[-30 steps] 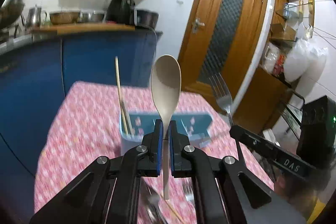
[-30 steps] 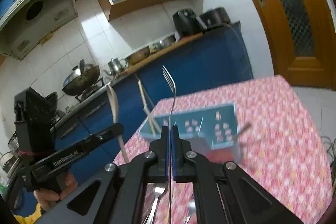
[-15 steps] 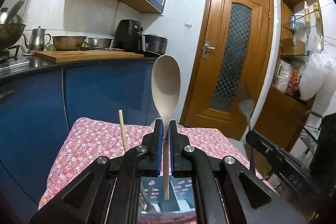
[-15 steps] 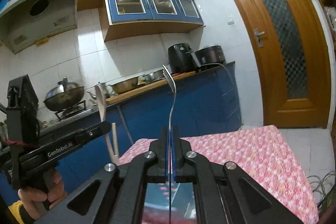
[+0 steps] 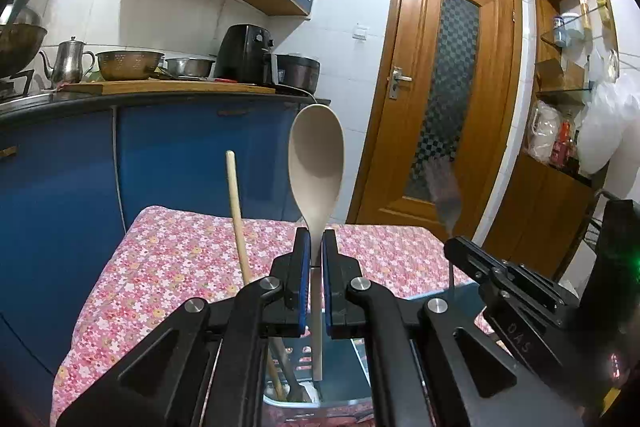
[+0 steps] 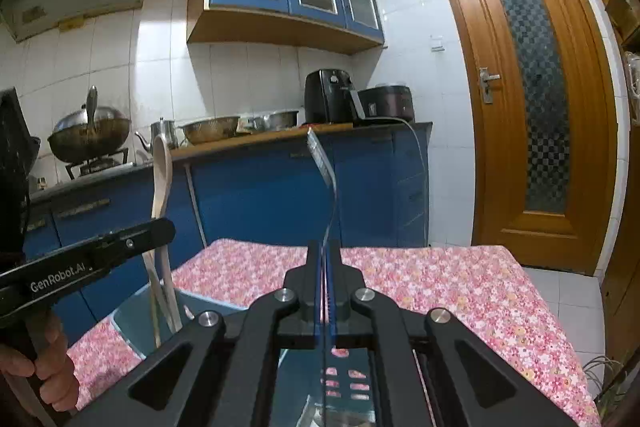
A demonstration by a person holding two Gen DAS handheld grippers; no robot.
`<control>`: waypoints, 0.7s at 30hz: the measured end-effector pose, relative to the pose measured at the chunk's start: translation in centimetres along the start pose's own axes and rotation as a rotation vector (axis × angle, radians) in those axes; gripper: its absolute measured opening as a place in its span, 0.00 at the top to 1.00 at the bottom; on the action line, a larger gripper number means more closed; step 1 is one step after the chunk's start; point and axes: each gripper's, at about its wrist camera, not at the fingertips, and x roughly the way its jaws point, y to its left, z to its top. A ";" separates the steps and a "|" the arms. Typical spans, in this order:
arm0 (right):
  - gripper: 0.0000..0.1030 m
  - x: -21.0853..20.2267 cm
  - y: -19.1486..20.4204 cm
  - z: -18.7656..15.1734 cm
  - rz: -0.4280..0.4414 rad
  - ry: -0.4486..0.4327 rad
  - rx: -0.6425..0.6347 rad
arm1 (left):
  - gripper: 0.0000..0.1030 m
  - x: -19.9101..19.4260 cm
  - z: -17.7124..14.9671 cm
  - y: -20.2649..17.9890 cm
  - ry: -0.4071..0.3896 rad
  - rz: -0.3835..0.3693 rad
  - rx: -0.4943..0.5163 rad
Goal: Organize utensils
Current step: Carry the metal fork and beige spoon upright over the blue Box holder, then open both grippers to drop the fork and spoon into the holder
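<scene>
- Blue kitchen cabinets and a wooden door stand behind the bench [image 5: 168, 259], which wears a pink flowered cloth.
- On it, low at 6 o'clock in both wrist views, sits the blue utensil holder [image 6: 136, 323]; a wooden stick [image 5: 237, 211] already leans inside.
- The left gripper [image 5: 316, 267] has its fingers closed on the handle of the wooden spoon [image 5: 317, 163], bowl up, handle end hanging over a compartment.
- The right gripper [image 6: 324, 291] has its fingers closed on the thin metal fork [image 6: 326, 195], tines up at 12 o'clock.
- To do this step well, I think each handle should go down straight into its own compartment, clear of the dividers, before the fingers open.
</scene>
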 end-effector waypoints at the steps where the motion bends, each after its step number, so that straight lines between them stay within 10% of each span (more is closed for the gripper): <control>1: 0.96 0.0 0.1 -0.1 -0.002 0.007 -0.006 | 0.97 0.1 -0.1 -0.1 0.007 -0.001 0.006; 6: 0.96 -0.6 -0.1 0.0 0.019 0.010 0.023 | 0.94 0.3 -0.6 -0.8 0.026 0.009 0.032; 10: 0.89 -0.9 -0.1 0.1 0.026 0.011 0.036 | 0.69 0.0 -0.6 -1.0 0.029 0.004 0.030; 21: 0.83 -2.2 0.1 1.0 0.054 0.036 0.086 | 0.69 -1.8 0.0 -1.0 0.056 -0.010 0.006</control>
